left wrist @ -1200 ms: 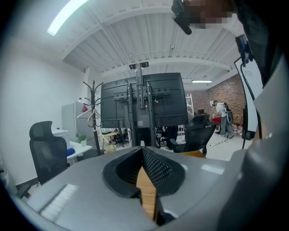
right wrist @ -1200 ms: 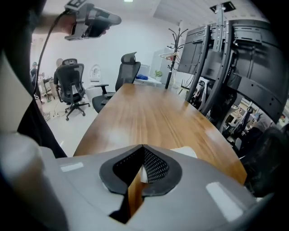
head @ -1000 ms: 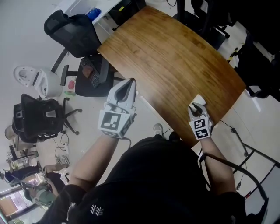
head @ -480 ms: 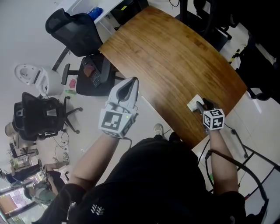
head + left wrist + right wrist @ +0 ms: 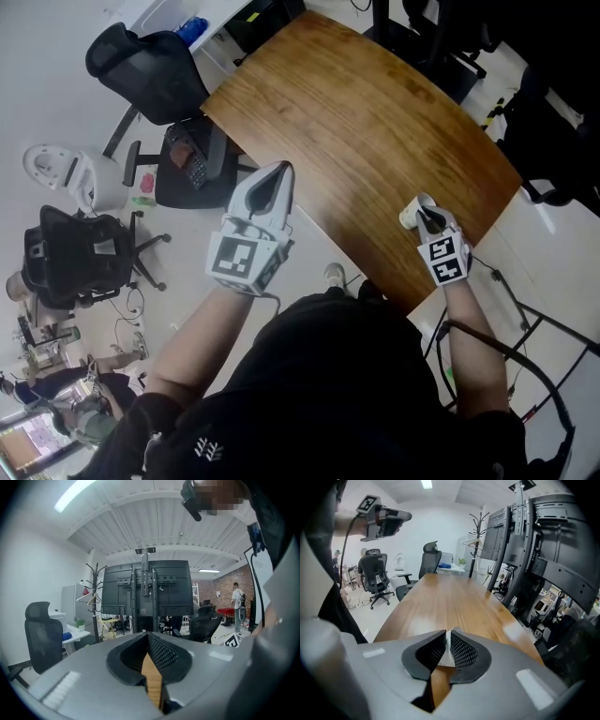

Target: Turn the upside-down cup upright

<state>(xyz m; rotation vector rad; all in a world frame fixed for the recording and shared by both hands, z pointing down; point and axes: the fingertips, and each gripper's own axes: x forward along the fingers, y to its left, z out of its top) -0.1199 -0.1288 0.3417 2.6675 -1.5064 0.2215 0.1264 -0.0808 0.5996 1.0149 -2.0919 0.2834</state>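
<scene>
A small white paper cup [image 5: 411, 215] is near the front right corner of the brown wooden table [image 5: 356, 122], tipped over with its mouth to the left. My right gripper [image 5: 425, 217] reaches it from the near side. Its jaws are closing, and a thin white strip of the cup's wall [image 5: 446, 652] is pinched between the black pads. The rest of the cup is hidden below the jaws. My left gripper [image 5: 278, 172] hangs shut and empty over the table's near left edge, well away from the cup. Its pads [image 5: 159, 651] meet at the tips.
Black office chairs [image 5: 150, 66] stand on the floor left of the table, another [image 5: 70, 253] further left. A dark seat with clutter [image 5: 192, 159] sits by the table's left edge. Black monitor stands [image 5: 543, 541] line the far right side. The table's edge runs just behind the right gripper.
The right gripper drew back to the right of the cup with its jaws wide. It then returned and closed on the cup's wall, and the cup now sits tipped. The left gripper stayed put.
</scene>
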